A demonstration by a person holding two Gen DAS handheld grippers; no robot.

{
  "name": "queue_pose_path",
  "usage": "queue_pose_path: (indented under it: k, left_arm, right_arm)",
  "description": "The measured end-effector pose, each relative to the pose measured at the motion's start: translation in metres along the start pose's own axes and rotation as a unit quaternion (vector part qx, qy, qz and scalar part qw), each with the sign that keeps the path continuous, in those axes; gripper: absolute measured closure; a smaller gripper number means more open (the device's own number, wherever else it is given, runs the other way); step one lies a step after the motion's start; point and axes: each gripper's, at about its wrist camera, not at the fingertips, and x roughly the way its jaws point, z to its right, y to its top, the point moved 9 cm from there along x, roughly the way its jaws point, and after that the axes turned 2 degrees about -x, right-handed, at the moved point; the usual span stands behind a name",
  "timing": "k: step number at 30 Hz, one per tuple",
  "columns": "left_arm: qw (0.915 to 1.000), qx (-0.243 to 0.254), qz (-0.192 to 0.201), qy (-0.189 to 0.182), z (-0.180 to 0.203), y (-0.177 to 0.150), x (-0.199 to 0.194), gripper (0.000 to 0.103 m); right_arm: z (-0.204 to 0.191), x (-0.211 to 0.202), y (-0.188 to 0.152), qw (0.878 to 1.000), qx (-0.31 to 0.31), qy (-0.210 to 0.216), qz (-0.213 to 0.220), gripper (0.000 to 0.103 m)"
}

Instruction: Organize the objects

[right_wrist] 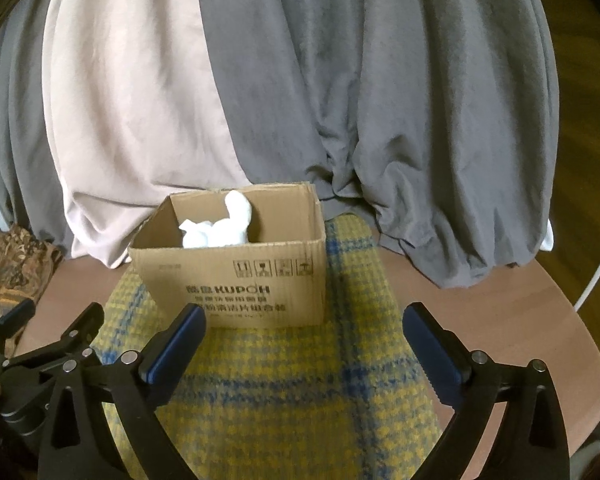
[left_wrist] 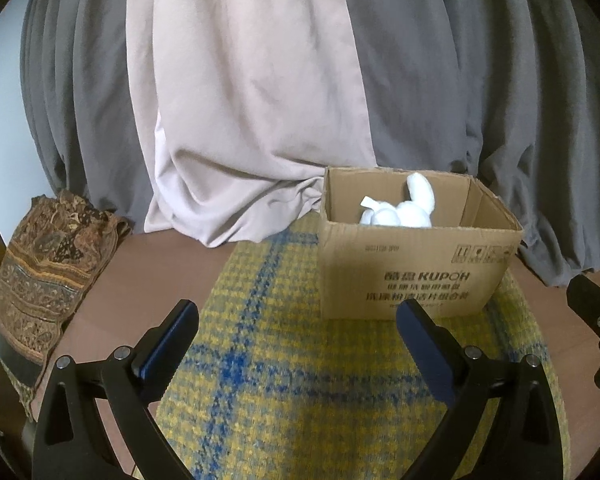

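A white plush toy lies inside an open cardboard box, one rounded limb or ear sticking up above the rest of it; in the right wrist view the same toy sits toward the back of the box, partly hidden by the near wall. The box's front wall carries the printed brand "KUPOH" with Chinese characters before it and two lines of Chinese text below, too blurred to read, and a row of four shipping handling symbols along its top edge. The box stands on a yellow and blue checked woven cloth spread on a reddish-brown desk. Behind it, at 12 o'clock, hang grey curtains and a pale pink curtain, their hems bunched on the desk. At 9 o'clock of the box lies a folded brown patterned fabric. The left hand-held gripper has its jaws spread wide with nothing between them, pointing toward the box; the right hand-held gripper likewise stands wide apart and empty in front of the box.
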Motion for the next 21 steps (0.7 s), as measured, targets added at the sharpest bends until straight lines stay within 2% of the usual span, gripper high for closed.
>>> queue_pose_path:
  k: [15, 21]
  left_arm:
    - [0.9998, 0.004, 0.001, 0.020, -0.009, -0.028, -0.031, 0.000]
    - [0.9999, 0.003, -0.010, 0.012, -0.009, -0.044, -0.037, 0.000]
  right_arm:
    - [0.013, -0.018, -0.036, 0.999, 0.028, 0.002, -0.015, 0.003]
    - [0.014, -0.026, -0.050, 0.999, 0.026, -0.002, -0.020, 0.003]
